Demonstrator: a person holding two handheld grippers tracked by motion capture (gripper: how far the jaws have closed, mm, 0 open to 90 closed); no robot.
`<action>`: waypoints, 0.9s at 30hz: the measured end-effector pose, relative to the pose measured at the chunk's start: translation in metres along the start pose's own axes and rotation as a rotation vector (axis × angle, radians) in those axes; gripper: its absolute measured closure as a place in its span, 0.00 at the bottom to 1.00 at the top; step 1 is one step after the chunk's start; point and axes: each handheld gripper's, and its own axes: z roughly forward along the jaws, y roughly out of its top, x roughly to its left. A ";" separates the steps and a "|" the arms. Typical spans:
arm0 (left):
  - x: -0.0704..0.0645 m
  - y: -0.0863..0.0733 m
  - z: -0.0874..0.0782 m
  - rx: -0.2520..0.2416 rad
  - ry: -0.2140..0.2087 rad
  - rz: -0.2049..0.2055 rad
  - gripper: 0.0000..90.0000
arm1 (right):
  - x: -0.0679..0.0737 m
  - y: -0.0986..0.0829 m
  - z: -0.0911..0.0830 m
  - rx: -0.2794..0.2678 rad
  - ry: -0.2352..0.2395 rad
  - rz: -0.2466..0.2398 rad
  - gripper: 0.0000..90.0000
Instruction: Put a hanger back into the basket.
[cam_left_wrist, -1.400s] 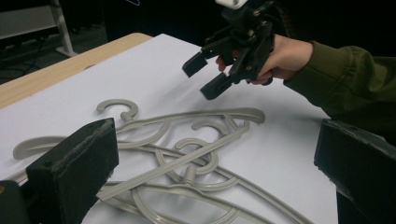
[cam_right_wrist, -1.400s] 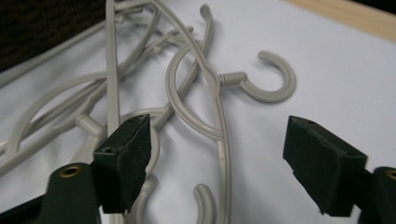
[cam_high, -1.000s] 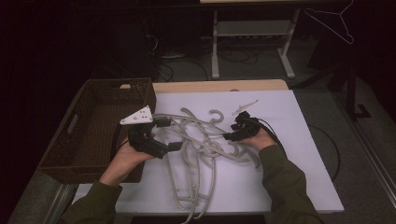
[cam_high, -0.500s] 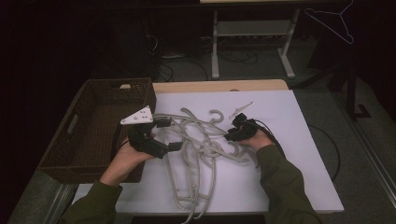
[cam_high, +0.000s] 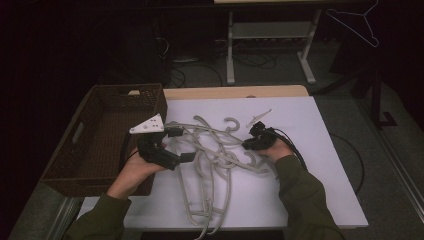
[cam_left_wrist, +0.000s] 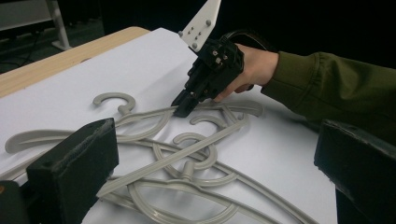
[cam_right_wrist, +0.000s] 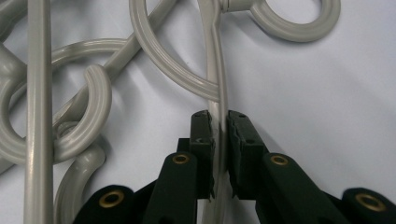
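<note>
Hangers (cam_high: 215, 160) of pale grey plastic are lying in a tangled heap on the white sheet covering the table (cam_high: 320, 165), just right of the brown wicker basket (cam_high: 100, 135). They are looking light and fairly stiff, with smooth rounded bars that are likely slippery against hard pads, so a pinch across a thin straight stretch is probably serving better than one on a curved hook. Hooks and shoulders are threading through one another, so lifting one piece is likely dragging its neighbours along.

The right claw (cam_right_wrist: 218, 135) is closing on one slim arm of a hanger (cam_right_wrist: 215, 84), its jaws sitting either side of the bar just below where that bar is crossing a looping piece; in the left gripper view the same claw (cam_left_wrist: 181, 108) is pressing its tip down into the far side of the heap. Holding there, away from the hook (cam_right_wrist: 289, 23), is giving a firm grip but leaving the long frame free to swing.

The left claw (cam_high: 181, 145) is standing wide, holding nothing, hovering over the near-left edge of the pile, with its jaws framing the tangle.
</note>
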 end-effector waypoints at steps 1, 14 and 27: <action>0.000 0.000 0.000 0.000 0.000 0.000 0.00 | 0.000 0.000 0.000 0.001 0.005 0.004 0.90; 0.000 -0.001 0.000 0.000 0.004 -0.008 0.00 | -0.005 -0.005 -0.013 0.001 -0.003 0.018 0.91; 0.003 -0.001 0.008 0.042 0.044 0.014 0.00 | -0.009 -0.022 -0.042 -0.042 0.009 0.038 0.91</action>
